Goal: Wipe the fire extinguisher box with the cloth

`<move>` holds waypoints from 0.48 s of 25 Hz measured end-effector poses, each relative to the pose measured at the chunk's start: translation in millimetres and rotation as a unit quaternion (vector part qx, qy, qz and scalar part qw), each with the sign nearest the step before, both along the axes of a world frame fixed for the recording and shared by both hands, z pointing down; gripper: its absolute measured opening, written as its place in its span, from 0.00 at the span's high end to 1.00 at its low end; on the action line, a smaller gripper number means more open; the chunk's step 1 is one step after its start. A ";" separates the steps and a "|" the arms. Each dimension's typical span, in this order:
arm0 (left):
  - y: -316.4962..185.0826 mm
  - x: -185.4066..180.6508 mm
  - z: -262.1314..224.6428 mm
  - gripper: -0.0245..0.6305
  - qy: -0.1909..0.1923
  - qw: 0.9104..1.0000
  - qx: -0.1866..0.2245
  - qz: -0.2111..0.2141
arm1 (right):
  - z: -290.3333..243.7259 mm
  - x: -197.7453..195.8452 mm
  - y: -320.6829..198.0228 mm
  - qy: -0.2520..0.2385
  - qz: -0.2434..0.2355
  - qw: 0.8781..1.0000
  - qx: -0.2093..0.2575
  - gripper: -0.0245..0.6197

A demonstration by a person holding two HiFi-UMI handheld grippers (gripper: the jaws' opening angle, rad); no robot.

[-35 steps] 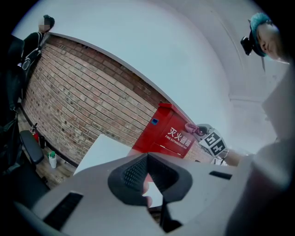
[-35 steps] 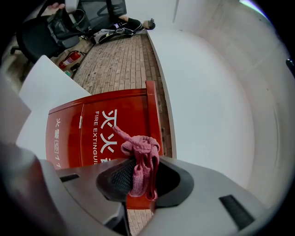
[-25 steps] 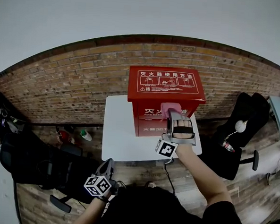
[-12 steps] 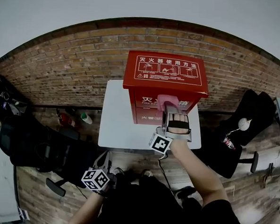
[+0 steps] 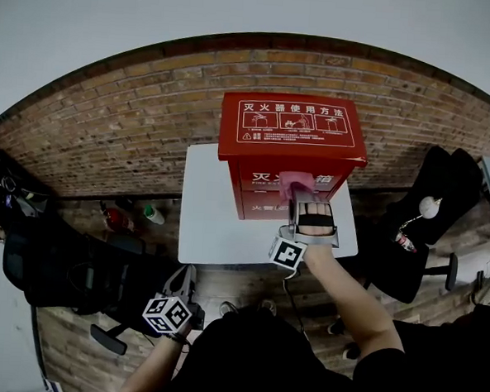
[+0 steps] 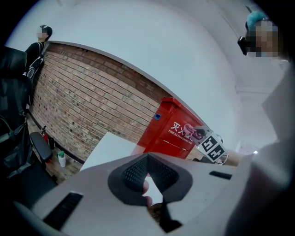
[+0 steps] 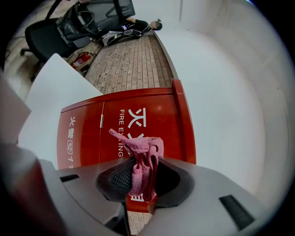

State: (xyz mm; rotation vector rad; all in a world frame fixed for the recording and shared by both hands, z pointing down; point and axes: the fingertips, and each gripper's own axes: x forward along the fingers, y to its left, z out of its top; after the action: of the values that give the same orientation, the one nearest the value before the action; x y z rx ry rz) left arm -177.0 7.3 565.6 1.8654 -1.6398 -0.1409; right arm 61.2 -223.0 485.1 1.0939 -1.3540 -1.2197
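The cloth (image 7: pixel 143 161) is clamped in the closed right gripper (image 5: pixel 303 199) against the front of the fire extinguisher box (image 5: pixel 292 132), set on the table (image 5: pixel 210 222). Wiping is judged under way, and other faces presumably remain. The left gripper (image 5: pixel 185 299) is closed and empty.

Right gripper (image 5: pixel 304 205) held forward on outstretched right arm (image 5: pixel 350 301), jaws clamped on pink cloth (image 7: pixel 143 154), left gripper (image 5: pixel 187 284) held low beside body, jaws closed together

Fire extinguisher box (image 5: pixel 292 136) on white table (image 5: pixel 213 224)
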 end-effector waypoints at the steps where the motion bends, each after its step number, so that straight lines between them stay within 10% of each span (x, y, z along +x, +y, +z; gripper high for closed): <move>1: -0.5 -1.6 1.7 0.93 0.002 1.000 -0.002 0.000 | 1.2 0.1 -0.1 0.001 0.001 1.000 0.001 0.80; 12: 1.5 -2.2 9.0 0.93 0.002 1.000 -0.012 0.010 | 28.4 -2.3 0.1 0.007 -0.002 1.000 -0.019 0.80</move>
State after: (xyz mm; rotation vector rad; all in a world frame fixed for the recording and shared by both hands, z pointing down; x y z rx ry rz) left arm -179.2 8.8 574.6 1.8611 -1.6131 -0.1168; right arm 58.9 -223.0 513.4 1.0554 -1.3633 -1.1985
